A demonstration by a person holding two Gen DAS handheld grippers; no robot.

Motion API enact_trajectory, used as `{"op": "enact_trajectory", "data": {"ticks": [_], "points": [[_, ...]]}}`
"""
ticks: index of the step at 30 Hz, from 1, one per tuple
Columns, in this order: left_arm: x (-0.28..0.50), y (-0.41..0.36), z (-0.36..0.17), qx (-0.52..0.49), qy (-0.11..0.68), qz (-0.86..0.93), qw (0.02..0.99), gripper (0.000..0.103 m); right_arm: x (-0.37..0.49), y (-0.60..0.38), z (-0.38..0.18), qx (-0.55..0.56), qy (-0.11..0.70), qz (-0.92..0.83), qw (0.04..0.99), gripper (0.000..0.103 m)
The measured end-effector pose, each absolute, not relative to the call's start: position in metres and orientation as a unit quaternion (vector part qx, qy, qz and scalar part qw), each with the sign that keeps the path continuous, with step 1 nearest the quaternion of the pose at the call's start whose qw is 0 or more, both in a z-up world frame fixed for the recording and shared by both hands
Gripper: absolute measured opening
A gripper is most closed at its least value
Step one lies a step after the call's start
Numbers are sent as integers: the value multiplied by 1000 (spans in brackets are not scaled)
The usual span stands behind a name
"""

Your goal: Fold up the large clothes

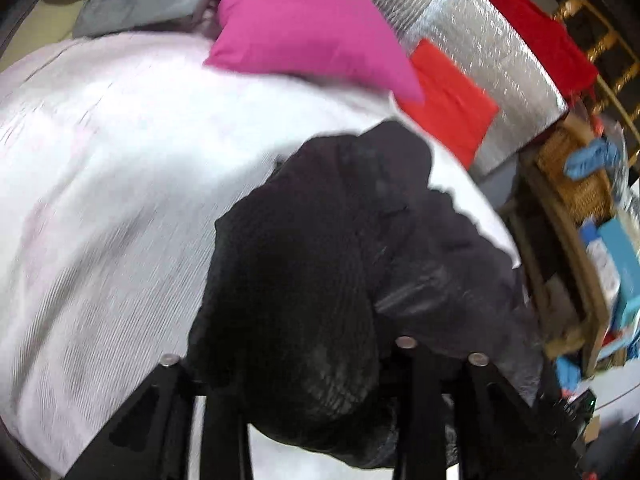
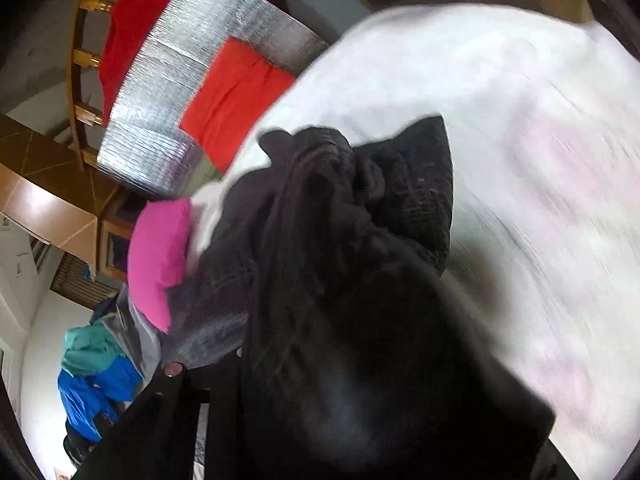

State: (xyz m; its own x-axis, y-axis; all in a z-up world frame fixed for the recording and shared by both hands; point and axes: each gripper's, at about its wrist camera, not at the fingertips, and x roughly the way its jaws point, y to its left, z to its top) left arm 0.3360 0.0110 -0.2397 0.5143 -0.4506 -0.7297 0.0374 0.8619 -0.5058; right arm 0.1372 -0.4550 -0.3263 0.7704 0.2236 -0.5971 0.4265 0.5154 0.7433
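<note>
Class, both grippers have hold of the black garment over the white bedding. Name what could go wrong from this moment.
1. The black garment hangs bunched in the left gripper and right gripper, so any fold may come out crooked.
2. The pink cushion lies close by on the white bedding; swinging cloth could knock it.
3. Bunched cloth might slip from the jaws.

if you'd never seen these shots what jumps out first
A bunched black garment fills the lower middle of both views, right in front of each camera, over a pale sheet that covers most of the surface. Behind it, a bright pink cushion lies at the sheet's far edge. Beside that, an orange-red cloth rests on a shiny silver mat.
</note>
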Motion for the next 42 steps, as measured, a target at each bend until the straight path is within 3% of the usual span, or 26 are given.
{"op": "enact_trajectory", "data": {"ticks": [3, 6, 9, 12, 16, 22, 26, 27, 28, 29, 30, 31, 35, 38, 41, 42], "points": [[332, 28, -244, -243, 500, -145, 819, 62, 126, -465, -330, 515, 347, -50, 782, 57], [321, 48, -236, -266, 515, -152, 801, 65, 107, -472, -316, 516, 366, -54, 772, 73], [300, 63, -216, -247, 518, -157, 804, 66, 74, -481, -292, 480, 378, -52, 790, 74], [288, 69, -179, -185, 474, -149, 848, 72, 48, -494, -260, 433, 358, -57, 825, 74], [321, 57, -155, -184, 434, -143, 870, 80, 74, -513, -229, 414, 323, -58, 849, 75], [408, 26, -200, -234, 511, -125, 817, 80, 199, -515, -253, 403, 367, -78, 834, 75], [419, 15, -233, -225, 533, -125, 806, 80, 256, -510, -286, 400, 413, -94, 813, 75], [421, 14, -238, -218, 543, -120, 802, 80, 261, -508, -289, 394, 417, -92, 814, 71], [424, 11, -242, -215, 550, -119, 798, 73, 267, -503, -290, 373, 421, -92, 822, 45], [427, 8, -245, -216, 550, -130, 796, 67, 266, -498, -290, 351, 426, -98, 828, 27], [431, 3, -245, -215, 547, -137, 797, 60, 266, -494, -290, 331, 428, -108, 834, 17], [432, 1, -244, -209, 545, -139, 800, 57, 266, -492, -288, 325, 423, -117, 838, 14], [441, -6, -244, -198, 540, -140, 806, 56, 256, -500, -276, 349, 378, -139, 846, 13], [443, -7, -249, -192, 536, -140, 810, 60, 261, -504, -303, 359, 408, -149, 826, 13], [436, -2, -246, -187, 530, -140, 815, 61, 255, -506, -304, 372, 401, -143, 825, 18], [434, 1, -243, -183, 531, -139, 816, 61, 249, -506, -299, 376, 399, -144, 824, 25]]}}
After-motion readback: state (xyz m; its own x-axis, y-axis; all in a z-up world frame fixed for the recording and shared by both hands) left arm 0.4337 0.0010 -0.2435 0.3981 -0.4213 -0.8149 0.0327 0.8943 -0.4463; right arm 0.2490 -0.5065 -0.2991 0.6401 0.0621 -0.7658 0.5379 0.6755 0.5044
